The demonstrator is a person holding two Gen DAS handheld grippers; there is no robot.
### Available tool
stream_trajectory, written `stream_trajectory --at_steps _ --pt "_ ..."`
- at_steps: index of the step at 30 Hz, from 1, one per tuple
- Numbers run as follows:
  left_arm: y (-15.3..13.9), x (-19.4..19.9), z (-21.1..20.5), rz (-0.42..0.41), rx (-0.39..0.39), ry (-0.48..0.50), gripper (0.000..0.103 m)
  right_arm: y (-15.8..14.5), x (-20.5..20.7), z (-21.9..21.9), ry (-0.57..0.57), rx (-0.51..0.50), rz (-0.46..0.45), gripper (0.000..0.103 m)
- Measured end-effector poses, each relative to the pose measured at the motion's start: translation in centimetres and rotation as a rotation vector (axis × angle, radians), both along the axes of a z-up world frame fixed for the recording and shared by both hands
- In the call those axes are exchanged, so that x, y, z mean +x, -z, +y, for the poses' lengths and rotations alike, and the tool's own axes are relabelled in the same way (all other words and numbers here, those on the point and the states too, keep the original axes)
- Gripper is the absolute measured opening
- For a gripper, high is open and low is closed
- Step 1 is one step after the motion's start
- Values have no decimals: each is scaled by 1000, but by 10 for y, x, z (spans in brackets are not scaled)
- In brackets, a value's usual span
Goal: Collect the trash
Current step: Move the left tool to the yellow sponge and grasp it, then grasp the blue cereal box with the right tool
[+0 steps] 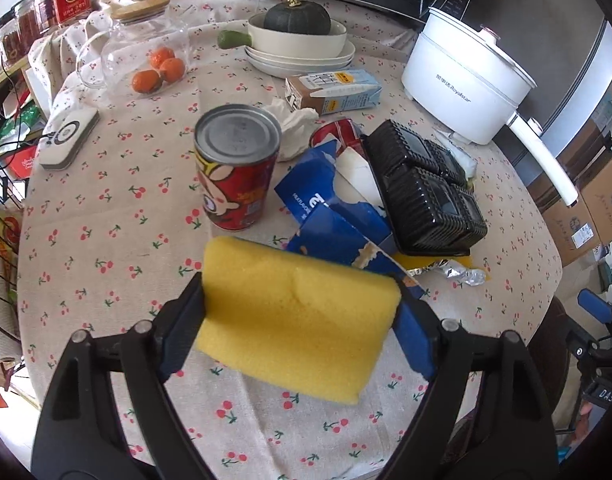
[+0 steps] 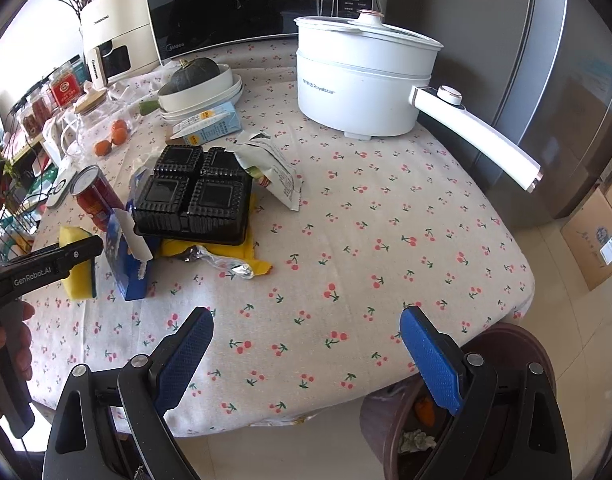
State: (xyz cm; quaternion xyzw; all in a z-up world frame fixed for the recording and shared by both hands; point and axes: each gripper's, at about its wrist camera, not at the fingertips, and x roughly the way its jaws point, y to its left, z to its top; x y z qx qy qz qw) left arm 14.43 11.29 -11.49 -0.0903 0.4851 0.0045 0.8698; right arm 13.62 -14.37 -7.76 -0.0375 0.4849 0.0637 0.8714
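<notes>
My left tool (image 1: 302, 308) grips a yellow sponge (image 1: 298, 320) between its pads, just above the cherry-print counter (image 2: 385, 220); the block is thick and porous, with a darker layer along one edge. Beyond it lies the trash: a red can (image 1: 236, 168) standing upright, a torn blue carton (image 1: 337, 208), a black plastic tray (image 1: 425, 188) resting on a yellow wrapper (image 2: 250, 252), crumpled foil (image 2: 226, 266) and a white tissue (image 1: 294, 128). My right tool (image 2: 306, 356) hangs released and empty over the counter's near edge, beside a brown bin (image 2: 505, 344).
</notes>
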Motion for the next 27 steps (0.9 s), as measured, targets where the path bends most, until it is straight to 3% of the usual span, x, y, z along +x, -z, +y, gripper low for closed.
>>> stream_trajectory --at_steps 9,18,27 --pt "-15 -33 40 -2 79 -21 85 23 3 72 -109 6 22 96" --pt "-12 -47 48 19 114 13 86 47 14 133 -176 95 13 96" --pt "-7 -52 59 43 139 27 86 64 21 163 -228 -35 -61 96"
